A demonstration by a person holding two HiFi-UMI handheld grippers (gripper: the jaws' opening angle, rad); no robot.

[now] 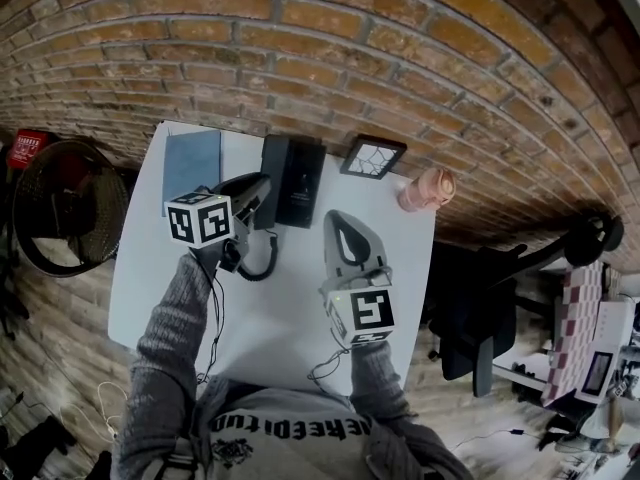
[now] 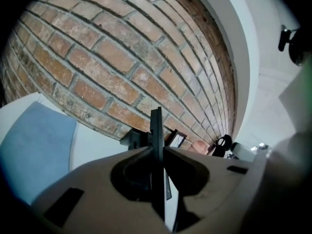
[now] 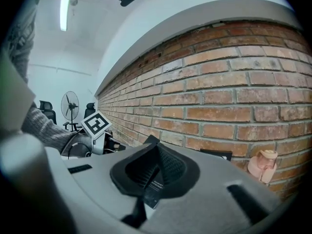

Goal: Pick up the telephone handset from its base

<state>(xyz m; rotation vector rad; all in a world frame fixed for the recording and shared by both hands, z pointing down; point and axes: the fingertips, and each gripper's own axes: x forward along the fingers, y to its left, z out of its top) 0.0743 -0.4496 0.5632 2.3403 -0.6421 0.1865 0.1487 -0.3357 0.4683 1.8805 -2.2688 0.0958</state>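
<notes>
The black telephone handset is clamped in my left gripper, just left of the black base on the white table. Its curly cord loops down onto the table. In the left gripper view the handset stands as a thin dark edge squeezed between the two jaws of the left gripper, with the base beyond it. My right gripper hovers right of the base with its tips together and nothing in them. In the right gripper view this gripper is likewise shut and empty.
A blue pad lies at the table's far left, a small picture frame leans by the brick wall, and a pink cup stands at the far right corner. A floor fan is left of the table, an office chair right.
</notes>
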